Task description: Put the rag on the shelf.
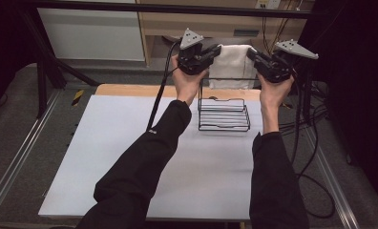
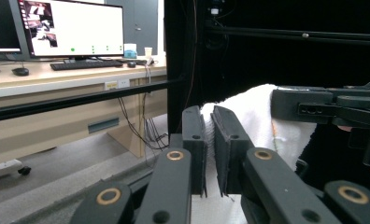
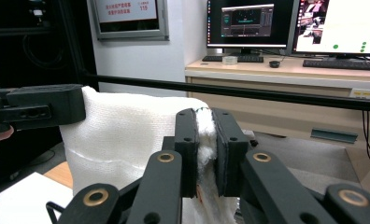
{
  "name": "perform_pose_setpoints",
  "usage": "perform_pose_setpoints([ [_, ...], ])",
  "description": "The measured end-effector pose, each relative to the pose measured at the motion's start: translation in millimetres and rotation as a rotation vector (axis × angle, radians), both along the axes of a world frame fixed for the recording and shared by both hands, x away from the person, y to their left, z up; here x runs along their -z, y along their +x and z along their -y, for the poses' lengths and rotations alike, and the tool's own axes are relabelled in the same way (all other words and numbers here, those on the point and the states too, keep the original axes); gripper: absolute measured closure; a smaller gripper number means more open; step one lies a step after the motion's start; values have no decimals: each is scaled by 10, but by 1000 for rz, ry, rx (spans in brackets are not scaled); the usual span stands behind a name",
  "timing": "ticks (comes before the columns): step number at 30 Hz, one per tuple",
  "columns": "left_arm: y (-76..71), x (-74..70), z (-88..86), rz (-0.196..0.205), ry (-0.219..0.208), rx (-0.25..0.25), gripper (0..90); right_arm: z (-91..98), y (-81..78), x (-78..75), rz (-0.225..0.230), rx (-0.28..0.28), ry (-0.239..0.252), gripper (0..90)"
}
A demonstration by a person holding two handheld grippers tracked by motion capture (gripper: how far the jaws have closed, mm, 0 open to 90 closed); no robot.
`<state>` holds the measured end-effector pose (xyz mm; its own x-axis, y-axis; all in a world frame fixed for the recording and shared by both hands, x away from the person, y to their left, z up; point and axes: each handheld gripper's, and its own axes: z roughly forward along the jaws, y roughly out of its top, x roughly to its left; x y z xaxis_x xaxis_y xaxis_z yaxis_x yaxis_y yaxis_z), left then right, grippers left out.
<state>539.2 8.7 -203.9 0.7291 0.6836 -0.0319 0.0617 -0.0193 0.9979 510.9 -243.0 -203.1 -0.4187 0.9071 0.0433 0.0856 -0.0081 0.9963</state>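
Long black sleeves [image 1: 139, 162] down to the wrists, hands bare. Left gripper [image 1: 215, 51] and right gripper [image 1: 252, 56] both matte black, blocky bodies, each topped by a grey three-cornered plate [image 1: 191, 38] dotted with small dark holes. Black cable [image 1: 159, 90] trailing from the left gripper. Up close, flat rectangular black pads [image 2: 194, 140] with ribbed inner faces, carried on black link arms. Brass-coloured rings [image 3: 165, 157] at the link pivots, dark round screw holes just beside them.

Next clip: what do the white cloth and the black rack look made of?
White cloth: a soft woven or knitted textile, judging by its nubbly surface and limp hang; probably cotton towelling.
Black rack: thin bent wire, likely metal with a dark matte coating; open parallel bars show.
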Motion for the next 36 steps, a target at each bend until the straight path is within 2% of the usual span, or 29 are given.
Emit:
perform_pose_setpoints([
  [23, -121, 179, -38, -22, 18, 48, 833, 23, -192, 169, -11, -16, -9, 810],
  [26, -153, 204, -41, -40, 24, 58, 832, 33, -212, 185, -13, -20, -12, 810],
  [30, -208, 232, -57, -42, 24, 68, 832, 40, -265, 219, -7, -29, -4, 809],
  [36, -276, 243, -74, -39, 35, 80, 832, 43, -337, 238, 1, -40, -18, 807],
])
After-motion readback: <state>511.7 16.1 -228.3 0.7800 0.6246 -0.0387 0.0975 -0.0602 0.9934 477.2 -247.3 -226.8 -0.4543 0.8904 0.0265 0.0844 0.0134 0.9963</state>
